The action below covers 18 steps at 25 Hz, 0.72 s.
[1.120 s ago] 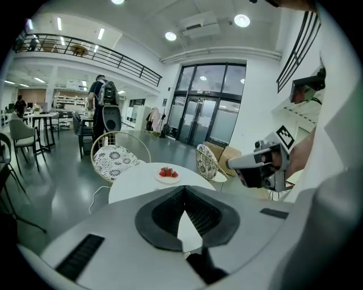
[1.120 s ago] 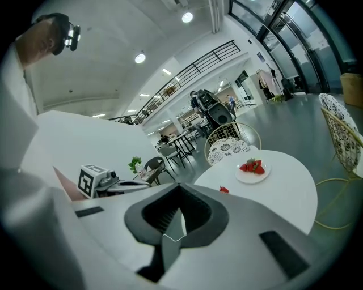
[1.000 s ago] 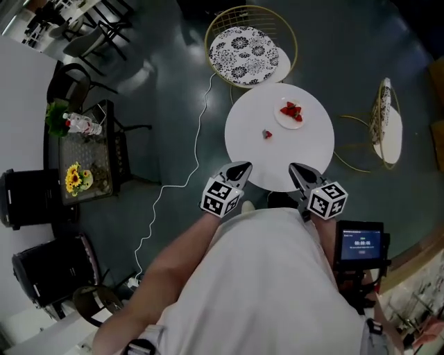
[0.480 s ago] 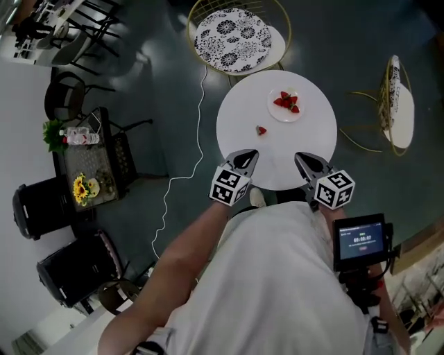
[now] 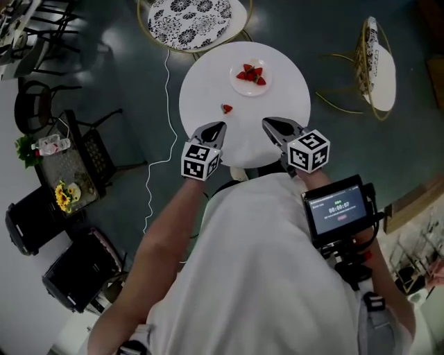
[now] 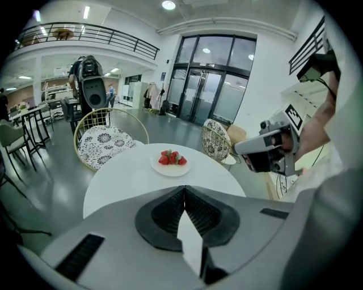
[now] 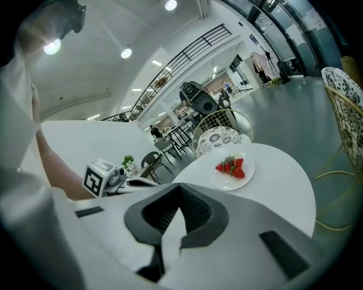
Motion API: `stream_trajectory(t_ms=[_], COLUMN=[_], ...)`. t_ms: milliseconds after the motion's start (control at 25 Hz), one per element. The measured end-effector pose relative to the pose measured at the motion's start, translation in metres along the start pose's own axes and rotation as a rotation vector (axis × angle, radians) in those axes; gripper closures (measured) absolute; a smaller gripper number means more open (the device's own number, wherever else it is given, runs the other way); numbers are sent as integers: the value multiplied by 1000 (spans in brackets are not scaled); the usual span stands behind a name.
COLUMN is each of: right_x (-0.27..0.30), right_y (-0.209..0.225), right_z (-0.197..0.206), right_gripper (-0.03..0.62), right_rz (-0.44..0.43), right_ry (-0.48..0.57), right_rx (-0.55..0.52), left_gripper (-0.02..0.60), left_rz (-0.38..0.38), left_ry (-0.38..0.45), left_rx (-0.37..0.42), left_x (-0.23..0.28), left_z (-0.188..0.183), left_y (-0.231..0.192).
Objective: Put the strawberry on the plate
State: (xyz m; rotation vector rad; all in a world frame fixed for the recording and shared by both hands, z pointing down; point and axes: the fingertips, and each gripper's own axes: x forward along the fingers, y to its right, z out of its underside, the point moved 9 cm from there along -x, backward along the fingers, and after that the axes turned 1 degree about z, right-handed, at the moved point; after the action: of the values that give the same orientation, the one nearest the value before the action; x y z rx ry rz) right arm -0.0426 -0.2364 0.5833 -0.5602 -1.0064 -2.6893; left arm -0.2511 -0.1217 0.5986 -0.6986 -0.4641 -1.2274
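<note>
Left gripper (image 5: 220, 126) and right gripper (image 5: 267, 122) both have jaws pressed together and empty, while the strawberry (image 5: 227, 109) sits on the table (image 5: 205, 80) near the plate (image 5: 238, 85).

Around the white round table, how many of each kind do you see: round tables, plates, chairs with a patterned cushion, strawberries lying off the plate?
White round table: 1
Plate: 1
Patterned-cushion chairs: 2
Strawberry off the plate: 1
Total: 5

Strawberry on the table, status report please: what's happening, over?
Left gripper and right gripper shut, empty, at table near edge. Loose strawberry on table, short of plate. Nothing in between.
</note>
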Motion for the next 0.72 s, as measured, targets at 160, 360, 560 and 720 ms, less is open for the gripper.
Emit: stream_trajectory(t_ms=[160,360,560,720], right_x=[1,-4,-3,-6], right_y=[-3,-4,-5,-4], right_z=[1,7,11,14], right_gripper=[586,586,586,586], right_rz=[1,13,18,33], right_ry=[-13,-25,-22,-15], right_rx=[8,40,63,84], left_gripper=[574,574,574,572], left_rz=[17,48,44,39], left_ry=[-63,-134,-190,-239], left_rx=[1,3,61,131], left_x=[5,18,27,35], left_z=[7,7,2,1], left_y=[-2,-6,-14,-17])
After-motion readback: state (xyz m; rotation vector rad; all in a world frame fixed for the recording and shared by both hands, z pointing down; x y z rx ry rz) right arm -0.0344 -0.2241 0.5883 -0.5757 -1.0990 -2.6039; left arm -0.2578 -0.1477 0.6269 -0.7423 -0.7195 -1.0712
